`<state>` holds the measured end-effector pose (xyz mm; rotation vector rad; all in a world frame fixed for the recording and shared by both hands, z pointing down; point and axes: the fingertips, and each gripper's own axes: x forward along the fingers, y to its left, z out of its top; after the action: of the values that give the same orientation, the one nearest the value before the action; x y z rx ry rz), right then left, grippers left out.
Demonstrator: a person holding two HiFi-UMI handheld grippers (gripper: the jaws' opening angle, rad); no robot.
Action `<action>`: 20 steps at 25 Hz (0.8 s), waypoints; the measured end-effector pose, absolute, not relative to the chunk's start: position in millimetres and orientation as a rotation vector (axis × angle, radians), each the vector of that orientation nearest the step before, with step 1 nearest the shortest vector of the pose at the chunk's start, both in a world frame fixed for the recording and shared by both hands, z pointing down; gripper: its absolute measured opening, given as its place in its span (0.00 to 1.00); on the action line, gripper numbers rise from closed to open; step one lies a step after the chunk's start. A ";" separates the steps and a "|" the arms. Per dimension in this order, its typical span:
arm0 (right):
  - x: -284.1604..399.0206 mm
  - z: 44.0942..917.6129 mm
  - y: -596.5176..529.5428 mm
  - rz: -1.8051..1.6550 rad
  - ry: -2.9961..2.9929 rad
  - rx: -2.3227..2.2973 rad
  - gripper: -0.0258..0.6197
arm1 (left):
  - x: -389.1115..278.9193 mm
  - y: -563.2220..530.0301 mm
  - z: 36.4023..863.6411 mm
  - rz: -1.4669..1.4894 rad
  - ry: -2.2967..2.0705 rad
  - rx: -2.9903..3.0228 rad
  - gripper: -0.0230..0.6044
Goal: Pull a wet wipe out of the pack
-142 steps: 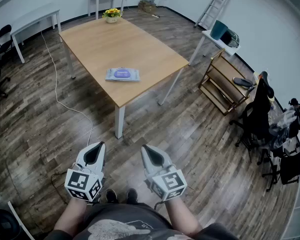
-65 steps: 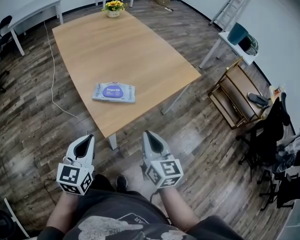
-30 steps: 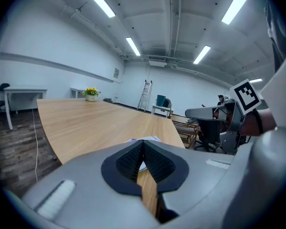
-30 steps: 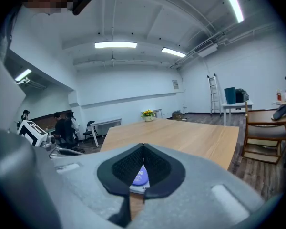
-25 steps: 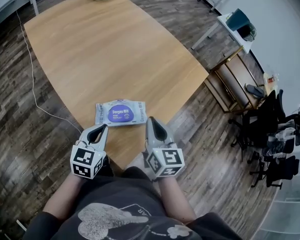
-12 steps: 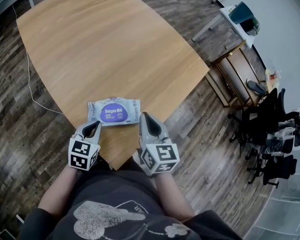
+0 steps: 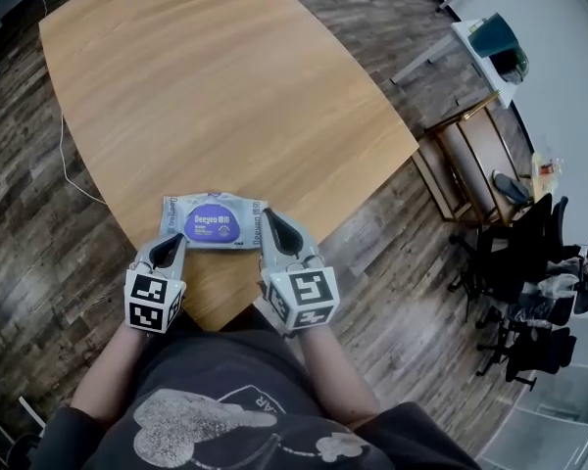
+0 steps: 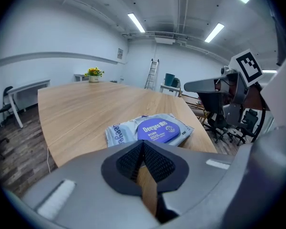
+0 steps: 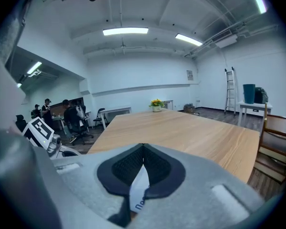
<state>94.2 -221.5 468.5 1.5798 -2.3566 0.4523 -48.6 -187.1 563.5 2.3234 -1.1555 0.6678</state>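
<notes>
The wet wipe pack (image 7: 214, 221), grey with a purple oval lid label, lies flat near the front corner of the wooden table (image 7: 225, 86). My left gripper (image 7: 171, 243) is shut and empty, its tip just short of the pack's near left corner. In the left gripper view the pack (image 8: 152, 129) lies straight ahead of the left gripper (image 8: 143, 144). My right gripper (image 7: 267, 218) is shut, its tip over the pack's right end; whether it touches the pack cannot be told. A strip of the pack (image 9: 138, 194) shows below the right gripper (image 9: 143, 149).
A pot of yellow flowers (image 8: 93, 73) stands at the table's far end. The table's front edge lies just under my hands. A wooden shelf (image 7: 470, 155) and office chairs (image 7: 529, 262) stand on the floor to the right, and a ladder (image 8: 152, 73) leans on the far wall.
The person has walked up to the table. Both grippers, shut throughout, came forward and down to the pack, the right one sliding left onto its right end.
</notes>
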 end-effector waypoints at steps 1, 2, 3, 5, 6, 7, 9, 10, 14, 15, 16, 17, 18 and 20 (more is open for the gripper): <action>93.4 469.7 -223.2 0.457 -2.363 1.568 0.03 | -48.1 -187.4 564.1 0.680 -1.159 2.316 0.07; 92.4 471.4 -224.8 0.463 -2.368 1.555 0.03 | -48.4 -187.9 565.9 0.694 -1.165 2.303 0.07; 90.9 473.4 -225.9 0.469 -2.373 1.540 0.03 | -49.1 -188.3 568.3 0.708 -1.172 2.285 0.07; 86.2 478.4 -226.4 0.476 -2.381 1.493 0.03 | -50.4 -188.9 572.5 0.725 -1.186 2.249 0.07; 83.4 481.5 -226.2 0.475 -2.383 1.463 0.03 | -50.8 -189.3 573.6 0.730 -1.194 2.235 0.07; 80.6 484.7 -225.8 0.470 -2.383 1.431 0.03 | -51.2 -189.6 573.8 0.733 -1.203 2.225 0.07; 75.4 490.8 -224.6 0.453 -2.380 1.367 0.03 | -51.2 -189.5 572.4 0.735 -1.221 2.217 0.07; 72.5 493.4 -224.0 0.445 -2.380 1.335 0.03 | -51.0 -189.3 570.7 0.736 -1.229 2.220 0.07; 61.9 501.6 -222.5 0.444 -2.388 1.247 0.03 | -52.2 -191.6 563.2 0.763 -1.256 2.237 0.07; 59.7 503.3 -222.5 0.448 -2.389 1.234 0.03 | -53.6 -193.1 563.4 0.770 -1.261 2.231 0.07; 57.3 505.0 -222.5 0.450 -2.388 1.220 0.03 | -55.0 -193.6 565.4 0.775 -1.259 2.221 0.07; 54.8 506.8 -222.3 0.447 -2.386 1.204 0.03 | -56.4 -193.1 568.6 0.780 -1.250 2.211 0.07; 52.1 508.7 -222.1 0.440 -2.382 1.186 0.03 | -57.3 -192.4 571.7 0.785 -1.239 2.203 0.07; 47.9 513.4 -221.4 0.425 -2.369 1.148 0.03 | -57.7 -192.3 576.5 0.792 -1.223 2.198 0.07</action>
<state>47.9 -221.4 513.4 1.1475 -2.3691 0.4246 -57.7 -192.3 576.5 2.1977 -1.2228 0.7923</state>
